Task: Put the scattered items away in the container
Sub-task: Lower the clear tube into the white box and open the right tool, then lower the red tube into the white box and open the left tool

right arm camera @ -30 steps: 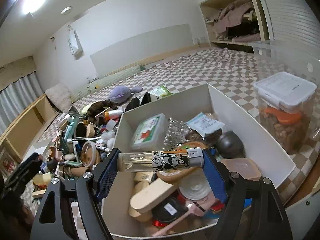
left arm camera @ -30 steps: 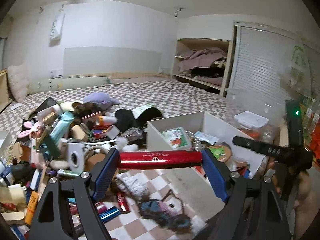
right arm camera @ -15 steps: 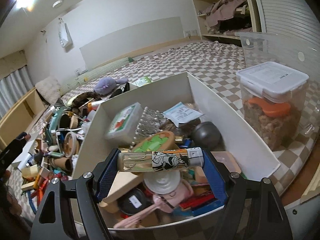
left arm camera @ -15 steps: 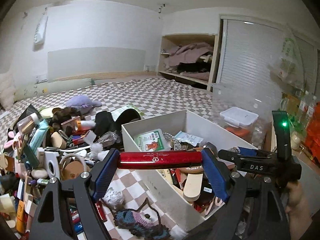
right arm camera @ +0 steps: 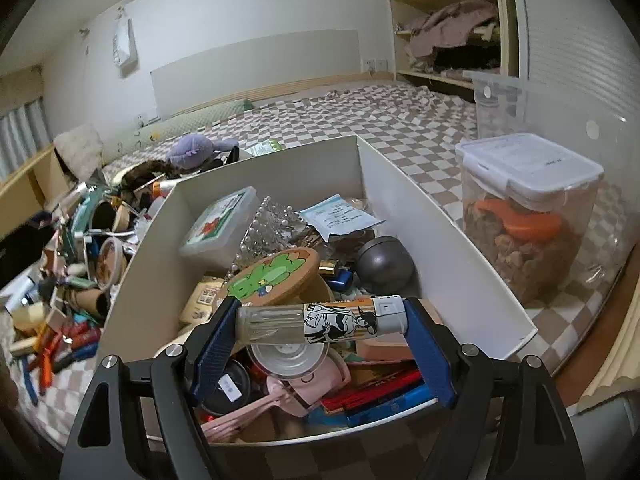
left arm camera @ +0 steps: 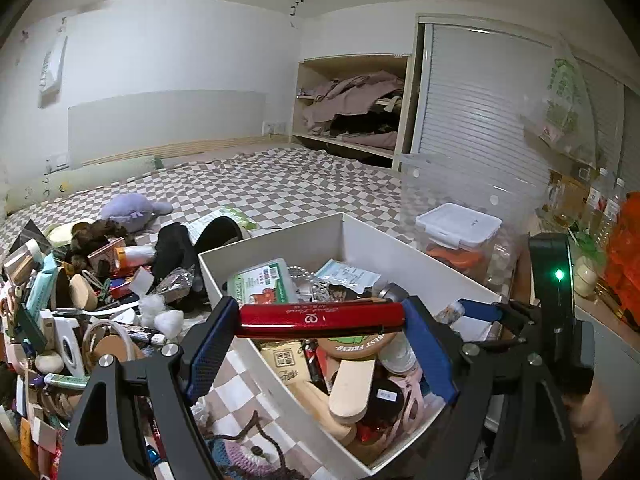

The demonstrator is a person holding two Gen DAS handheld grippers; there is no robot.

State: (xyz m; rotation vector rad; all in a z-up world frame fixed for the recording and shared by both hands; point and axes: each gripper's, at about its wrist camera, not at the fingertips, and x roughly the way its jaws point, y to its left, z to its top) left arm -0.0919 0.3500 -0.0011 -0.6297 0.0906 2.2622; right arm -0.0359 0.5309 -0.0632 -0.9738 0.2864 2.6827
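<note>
The white container [right arm camera: 400,184] sits on the checkered bed cover, already crowded with items. Your right gripper [right arm camera: 322,320] pinches a clear printed bottle [right arm camera: 320,319] crosswise above the container's near end. Your left gripper [left arm camera: 322,318] clamps a red tube [left arm camera: 320,315] crosswise over the container's left wall. Scattered items [left arm camera: 68,312] lie piled just left of the container.

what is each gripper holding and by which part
Left gripper: glossy red tube, clamped end to end. Right gripper: clear cartoon-printed bottle, pinched at base and cap.
</note>
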